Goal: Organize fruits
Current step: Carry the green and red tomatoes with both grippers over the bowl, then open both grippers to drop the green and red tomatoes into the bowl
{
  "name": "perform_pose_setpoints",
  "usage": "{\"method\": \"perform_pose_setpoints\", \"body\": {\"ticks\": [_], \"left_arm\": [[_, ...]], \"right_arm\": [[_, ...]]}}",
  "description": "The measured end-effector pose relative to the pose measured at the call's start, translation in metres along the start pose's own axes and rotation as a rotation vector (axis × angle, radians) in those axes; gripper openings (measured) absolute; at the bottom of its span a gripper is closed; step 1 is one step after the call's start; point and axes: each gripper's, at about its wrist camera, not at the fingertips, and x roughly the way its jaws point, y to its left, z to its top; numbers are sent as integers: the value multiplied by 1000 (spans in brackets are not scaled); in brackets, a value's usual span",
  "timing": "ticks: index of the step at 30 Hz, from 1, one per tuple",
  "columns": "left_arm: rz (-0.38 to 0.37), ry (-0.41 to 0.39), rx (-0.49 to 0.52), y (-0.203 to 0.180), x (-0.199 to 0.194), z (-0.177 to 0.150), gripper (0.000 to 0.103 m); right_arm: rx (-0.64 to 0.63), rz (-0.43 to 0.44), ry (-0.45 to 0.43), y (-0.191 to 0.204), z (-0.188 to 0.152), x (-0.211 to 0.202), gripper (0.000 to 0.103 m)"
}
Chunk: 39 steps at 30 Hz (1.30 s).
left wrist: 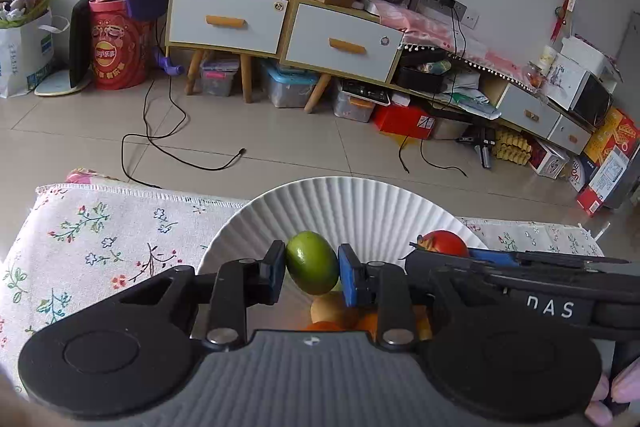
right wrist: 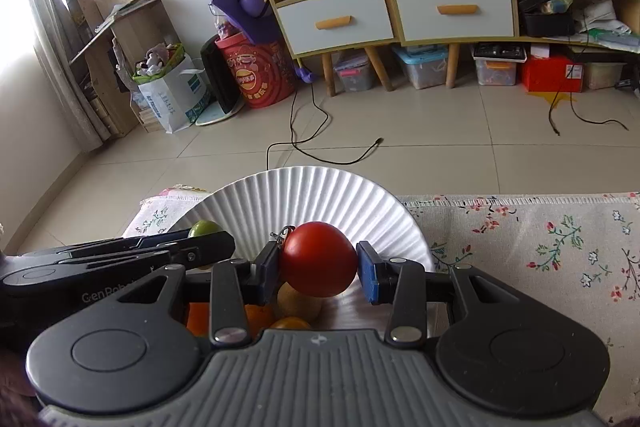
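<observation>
A white ribbed plate (left wrist: pixel 352 203) (right wrist: pixel 304 195) stands on a floral tablecloth (left wrist: pixel 100 231) (right wrist: pixel 540 239). My left gripper (left wrist: pixel 312 269) is shut on a green lime (left wrist: pixel 312 263) above the plate. My right gripper (right wrist: pixel 318 263) is shut on a red tomato (right wrist: pixel 320 259) above the same plate. In the left wrist view the tomato (left wrist: pixel 446 243) shows at the right with the right gripper's body beside it; in the right wrist view the lime (right wrist: pixel 205 228) shows at the left. Orange and yellow-brown fruits (left wrist: pixel 332 311) (right wrist: pixel 298 301) lie on the plate beneath the grippers.
The table's far edge drops to a tiled floor (left wrist: pixel 280 147) with loose black cables (right wrist: pixel 320 147). Shelves with drawers (left wrist: pixel 256 15) (right wrist: pixel 400 7), storage boxes and a red drum (left wrist: pixel 118 47) stand along the far wall.
</observation>
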Motion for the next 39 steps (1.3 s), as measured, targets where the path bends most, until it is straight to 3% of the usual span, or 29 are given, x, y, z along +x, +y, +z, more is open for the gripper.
{"method": "perform_pose_setpoints", "body": {"ticks": [9,14,19,32,39], "left_arm": [[-80,6,-14,0,7,1,17],[-70,-5,-9,-4,5,2,19],[-52,-7,-6,-6,-2,3,28],[25,-4,-11,-11,-45,-10,50],[35,3,-27,-11,-66,-17,63]], "right_arm": [[71,72,-18,-8,2,0,37],[81,65,-19,-7,4,-2,38],[92,51,-22,-9,6,-11,47],[68,-15,3,-7,-3,-54,58],[26,-33,18,-2,-14,-72,71]]}}
